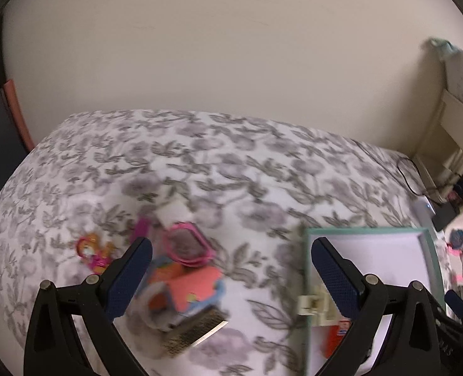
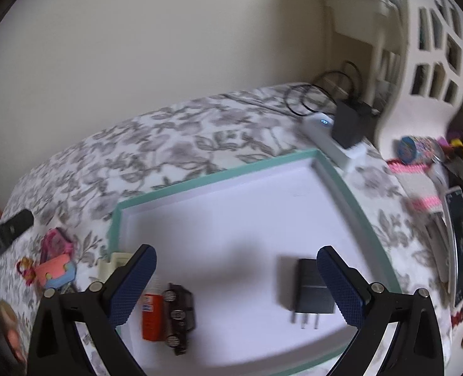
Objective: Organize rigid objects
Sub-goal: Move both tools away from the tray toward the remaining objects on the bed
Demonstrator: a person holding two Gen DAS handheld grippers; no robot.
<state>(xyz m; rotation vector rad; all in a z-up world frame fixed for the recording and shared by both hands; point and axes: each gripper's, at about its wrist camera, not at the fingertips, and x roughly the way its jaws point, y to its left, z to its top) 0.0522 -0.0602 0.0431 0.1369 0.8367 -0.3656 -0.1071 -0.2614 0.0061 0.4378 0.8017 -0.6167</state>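
Both grippers, left gripper (image 1: 231, 269) and right gripper (image 2: 236, 285), stand with jaws spread wide, empty. Green-rimmed tray (image 2: 218, 180) on the floral bed holds a black charger (image 2: 309, 291), toy car (image 2: 181, 316) and orange item (image 2: 152, 316). Toy pile (image 1: 184, 275) at 9 o'clock of the tray, blurred.

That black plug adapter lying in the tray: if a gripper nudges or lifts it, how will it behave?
The black plug adapter looks like a stiff, boxy block, so it should not flex. Lying flat on the smooth white floor of the tray, it will probably slide, not roll. Its two prongs at the near end could snag a finger.
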